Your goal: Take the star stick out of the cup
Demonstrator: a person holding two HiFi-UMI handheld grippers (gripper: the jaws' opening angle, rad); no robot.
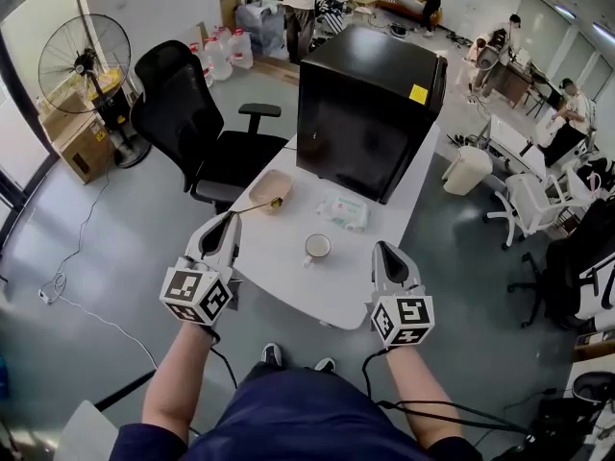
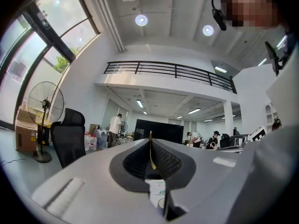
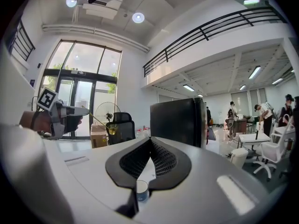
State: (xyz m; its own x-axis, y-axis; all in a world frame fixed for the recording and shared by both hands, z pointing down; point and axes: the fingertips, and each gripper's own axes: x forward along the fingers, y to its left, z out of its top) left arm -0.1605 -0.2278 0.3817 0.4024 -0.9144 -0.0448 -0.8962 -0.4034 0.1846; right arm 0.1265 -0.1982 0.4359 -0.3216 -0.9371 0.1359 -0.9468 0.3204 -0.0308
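Observation:
A thin stick tipped with a gold star (image 1: 275, 202) is clamped in my left gripper (image 1: 231, 219), which is shut on its near end. The stick hangs in the air above the table's left part, star end over the beige bowl (image 1: 270, 188). In the left gripper view the stick (image 2: 150, 151) runs up between the closed jaws. The white cup (image 1: 317, 248) stands upright on the white table (image 1: 317, 291), right of the stick. My right gripper (image 1: 386, 254) is shut on nothing, just right of the cup (image 3: 141, 190). The right gripper view also shows the left gripper (image 3: 60, 115) holding the star (image 3: 112, 130).
A big black box (image 1: 370, 113) stands at the back of the table, with a packet of wipes (image 1: 342, 209) in front of it. A black office chair (image 1: 197, 133) is off the table's left side, a floor fan (image 1: 86, 65) beyond. People stand far back.

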